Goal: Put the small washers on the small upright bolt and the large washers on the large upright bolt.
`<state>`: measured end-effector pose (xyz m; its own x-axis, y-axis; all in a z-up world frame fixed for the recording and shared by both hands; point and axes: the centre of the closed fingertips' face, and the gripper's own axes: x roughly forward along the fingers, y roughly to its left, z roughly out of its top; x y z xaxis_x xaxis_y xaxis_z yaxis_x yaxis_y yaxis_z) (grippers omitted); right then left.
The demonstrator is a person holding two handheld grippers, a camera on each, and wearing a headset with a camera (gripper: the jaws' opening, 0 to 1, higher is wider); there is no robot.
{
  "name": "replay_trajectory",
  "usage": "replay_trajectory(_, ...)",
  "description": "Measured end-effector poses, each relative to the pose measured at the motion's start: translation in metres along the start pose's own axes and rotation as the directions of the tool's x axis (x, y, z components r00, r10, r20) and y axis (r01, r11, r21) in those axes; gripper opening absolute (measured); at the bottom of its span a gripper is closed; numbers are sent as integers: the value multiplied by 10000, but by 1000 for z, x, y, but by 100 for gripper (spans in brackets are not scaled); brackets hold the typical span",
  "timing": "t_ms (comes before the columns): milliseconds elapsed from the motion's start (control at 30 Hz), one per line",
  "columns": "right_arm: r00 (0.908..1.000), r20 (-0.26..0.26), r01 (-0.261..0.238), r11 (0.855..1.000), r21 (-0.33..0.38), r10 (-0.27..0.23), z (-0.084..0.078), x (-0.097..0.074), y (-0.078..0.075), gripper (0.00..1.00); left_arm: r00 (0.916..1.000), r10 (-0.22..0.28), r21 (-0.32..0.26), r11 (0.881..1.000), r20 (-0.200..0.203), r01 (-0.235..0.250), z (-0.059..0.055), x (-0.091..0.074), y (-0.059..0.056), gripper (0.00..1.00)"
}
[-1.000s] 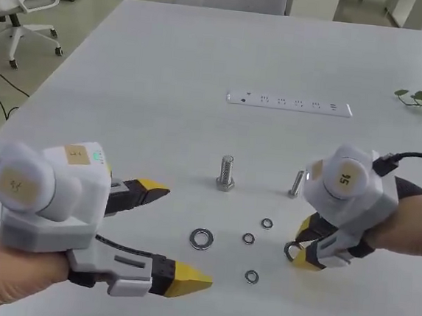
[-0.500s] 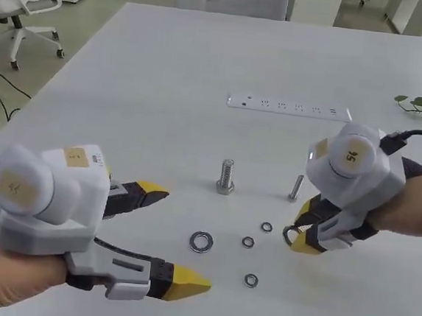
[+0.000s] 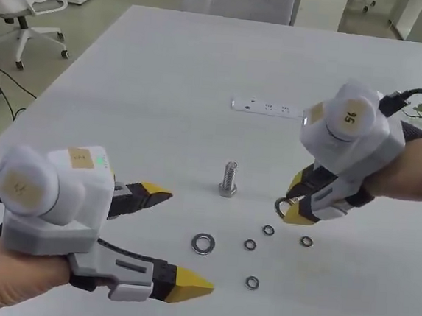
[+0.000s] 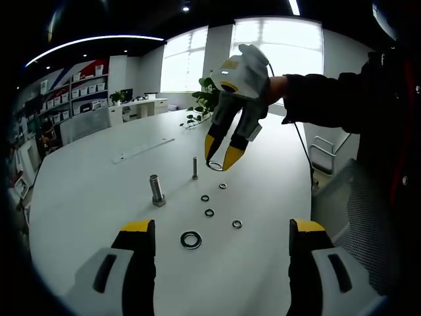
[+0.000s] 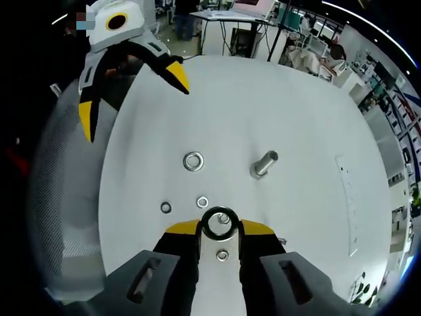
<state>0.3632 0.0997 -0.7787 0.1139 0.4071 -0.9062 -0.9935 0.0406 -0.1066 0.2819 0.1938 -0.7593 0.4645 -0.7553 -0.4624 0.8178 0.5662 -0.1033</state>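
Right gripper (image 3: 292,205) raised, clamping large washer (image 5: 218,222)

Head view: looked forward and down from above the near edge of the desk (image 3: 165,87), close in. Left gripper view: sat low, faced level across the desk. Right gripper view: hung higher, faced steeply down. All three shared the large upright bolt (image 3: 228,180) and loose washers (image 3: 203,243).

Both the left gripper (image 3: 188,238) and the right gripper (image 3: 291,204) have rounded white housings, black jaws with yellow tips, and a tan sticker (image 3: 80,158) each. A black cable (image 3: 416,93) leaves the right one. The right arm wears a dark sleeve (image 4: 322,99).
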Motion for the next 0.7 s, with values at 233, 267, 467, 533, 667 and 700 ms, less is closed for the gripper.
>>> replay_trajectory(233,9997,156,198,9988,-440,-191,23,-8,-17,22,10000,33,9,10000,14,-33,0,0,0,83)
replay_trajectory(267,9996,163,227,9984,-509,-219,26,-9,-19,22,10000,32,0,10000,14,-32,0,0,-1,83)
replay_trajectory(467,9996,154,252,9953,-939,-239,42,-7,-31,22,9999,109,-60,9999,44,-109,-1,-2,0,83)
replay_trajectory(533,9996,176,236,9941,-1058,-219,46,-4,-37,22,9999,143,-79,9999,61,-142,-2,-3,1,83)
replay_trajectory(667,9997,114,239,9920,-1236,-227,53,0,-43,22,9998,200,-140,9997,7,-200,-5,-4,2,83)
replay_trajectory(700,9998,87,212,9918,-1260,-202,55,1,-44,22,9997,224,-144,9996,13,-223,-5,-4,2,83)
